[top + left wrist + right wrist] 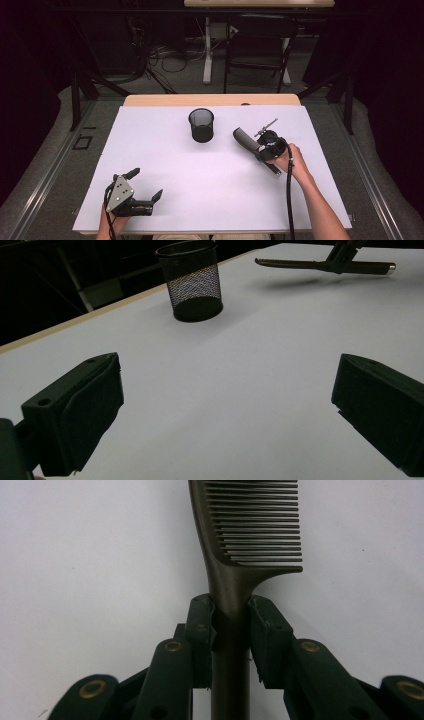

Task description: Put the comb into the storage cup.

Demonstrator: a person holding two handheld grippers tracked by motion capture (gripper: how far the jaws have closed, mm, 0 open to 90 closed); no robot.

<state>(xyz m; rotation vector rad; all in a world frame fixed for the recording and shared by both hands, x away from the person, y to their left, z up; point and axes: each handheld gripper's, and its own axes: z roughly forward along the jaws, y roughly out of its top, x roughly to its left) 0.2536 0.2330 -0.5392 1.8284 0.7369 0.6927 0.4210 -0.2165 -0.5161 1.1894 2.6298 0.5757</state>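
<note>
A dark comb [245,138] points up-left with its toothed end toward the black mesh cup [201,125]. My right gripper [262,150] is shut on its handle. In the right gripper view both pads press the comb's [250,525] handle just below the teeth, at the right gripper [231,615]. In the left gripper view the comb [300,264] hangs a little above the white sheet, casting a shadow, to the right of the mesh cup [192,280]. My left gripper [146,183] rests near the front left of the table, wide open with nothing between its jaws [227,390].
A white sheet [165,150] covers the table, with a wooden strip [210,100] showing along the far edge. Beyond it stand a folding chair [260,45] and a white desk leg [207,50], with cables on the floor.
</note>
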